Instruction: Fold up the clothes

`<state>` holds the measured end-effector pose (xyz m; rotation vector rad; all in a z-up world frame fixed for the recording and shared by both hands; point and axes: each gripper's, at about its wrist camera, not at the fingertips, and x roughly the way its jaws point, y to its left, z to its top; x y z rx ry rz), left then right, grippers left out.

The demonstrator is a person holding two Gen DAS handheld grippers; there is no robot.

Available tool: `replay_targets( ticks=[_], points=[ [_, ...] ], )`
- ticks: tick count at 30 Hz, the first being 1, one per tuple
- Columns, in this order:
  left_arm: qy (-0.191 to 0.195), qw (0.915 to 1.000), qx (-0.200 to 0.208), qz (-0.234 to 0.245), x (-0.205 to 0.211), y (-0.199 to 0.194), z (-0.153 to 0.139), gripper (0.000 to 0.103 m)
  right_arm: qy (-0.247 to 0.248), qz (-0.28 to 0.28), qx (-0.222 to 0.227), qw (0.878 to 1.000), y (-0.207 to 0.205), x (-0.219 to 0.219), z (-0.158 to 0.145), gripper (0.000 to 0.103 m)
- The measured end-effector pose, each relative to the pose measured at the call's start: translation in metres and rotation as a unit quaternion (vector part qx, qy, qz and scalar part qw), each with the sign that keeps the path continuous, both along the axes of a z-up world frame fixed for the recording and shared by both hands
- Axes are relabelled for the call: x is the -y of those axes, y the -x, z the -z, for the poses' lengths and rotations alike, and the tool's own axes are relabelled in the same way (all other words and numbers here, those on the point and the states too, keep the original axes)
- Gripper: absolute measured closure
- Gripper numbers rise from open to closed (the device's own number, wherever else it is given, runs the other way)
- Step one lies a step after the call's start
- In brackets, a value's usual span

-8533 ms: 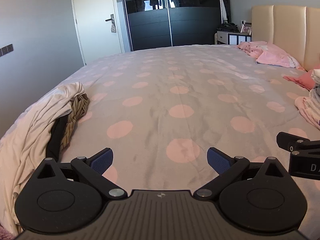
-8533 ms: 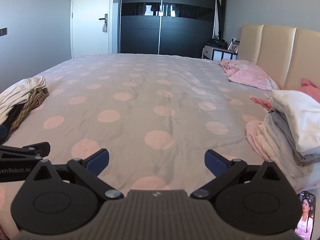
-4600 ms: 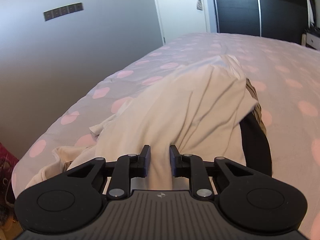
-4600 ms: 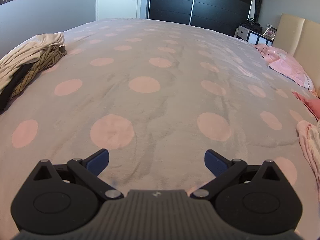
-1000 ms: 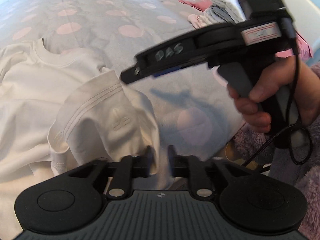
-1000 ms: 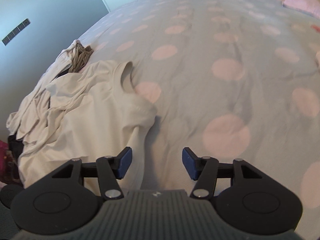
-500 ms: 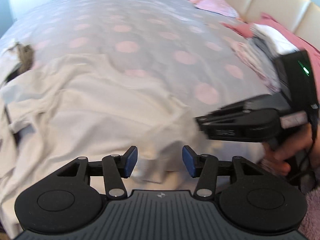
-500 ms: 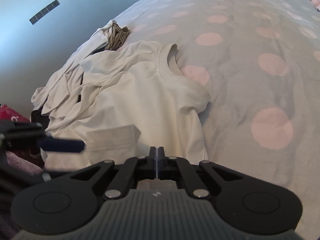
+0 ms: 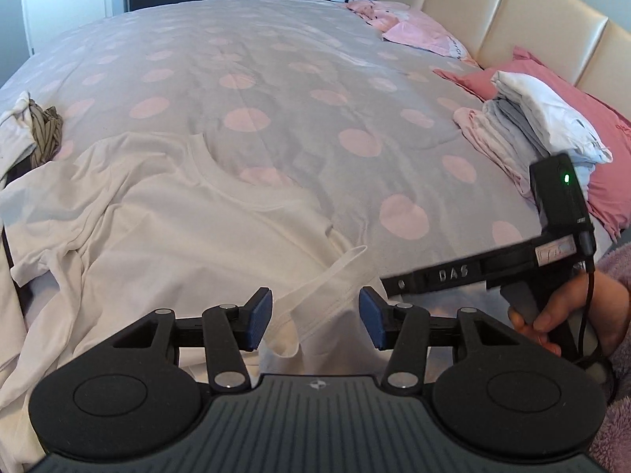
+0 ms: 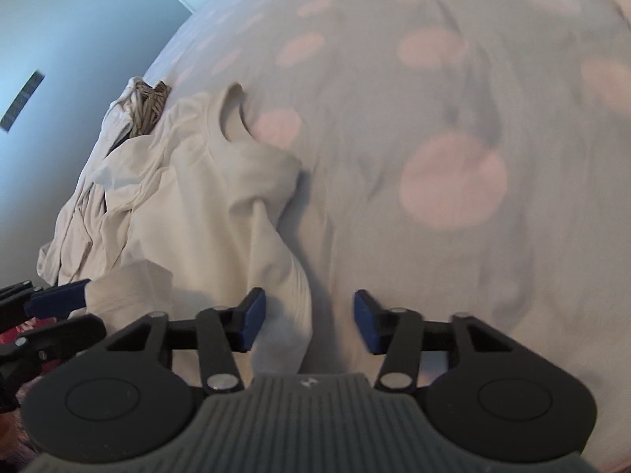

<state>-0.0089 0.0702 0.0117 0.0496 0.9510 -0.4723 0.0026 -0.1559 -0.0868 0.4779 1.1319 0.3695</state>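
Both grippers, left (image 9: pixel 315 317) and right (image 10: pixel 308 319), have just parted off the shirt (image 9: pixel 189 232); spreading stage, next regrip hem at 6 o'clock.

We look from each wrist, tilted down close over the bed (image 9: pixel 299 90); both views share the cream T-shirt (image 9: pixel 189 213).

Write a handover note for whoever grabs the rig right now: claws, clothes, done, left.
Left claw: open, jaws just opened; the shirt sleeve lies loose between them, not gripped.
Right claw: open, jaws just reopened; shirt fabric lies between them, not pinched.
White T-shirt: spread on the bed, wrinkled, unfolded.
Done: folded stack on the bed's right side.
Left: fold this shirt, then the unfolded pile at the left edge.
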Motion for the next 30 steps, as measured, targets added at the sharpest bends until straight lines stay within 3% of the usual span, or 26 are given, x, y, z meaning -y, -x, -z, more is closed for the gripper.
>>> replay_targets(
  ticks=[1, 3, 7, 14, 17, 22, 30],
  points=[
    [0.007, 1.0000, 0.003, -0.002, -0.001, 0.000, -0.003, 0.057, -0.011, 0.002, -0.006, 1.000, 0.001, 0.000, 0.003, 0.098],
    [0.025, 0.9996, 0.011, -0.002, -0.003, 0.000, -0.011, 0.057, -0.016, -0.003, 0.001, 1.000, 0.004, -0.005, -0.001, 0.097],
    [0.049, 0.9987, 0.010, 0.008, 0.001, -0.004, -0.023, 0.057, 0.013, -0.054, 0.058, 0.997, 0.014, -0.030, -0.028, 0.099],
    [0.067, 0.9954, -0.067, 0.013, 0.003, -0.023, -0.011, 0.058, 0.006, -0.134, 0.095, 0.986, 0.033, -0.062, -0.052, 0.099],
    [0.047, 0.9945, -0.092, 0.019, 0.003, -0.025, -0.003, 0.058, -0.013, -0.164, 0.095, 0.982, 0.042, -0.073, -0.053, 0.099],
    [0.000, 0.9955, -0.088, 0.034, 0.009, -0.017, 0.007, 0.058, -0.033, -0.218, 0.111, 0.969, 0.052, -0.091, -0.058, 0.099],
    [-0.081, 0.9944, -0.067, 0.006, 0.003, -0.018, 0.023, 0.065, -0.045, -0.262, 0.120, 0.956, 0.062, -0.105, -0.064, 0.099]
  ],
)
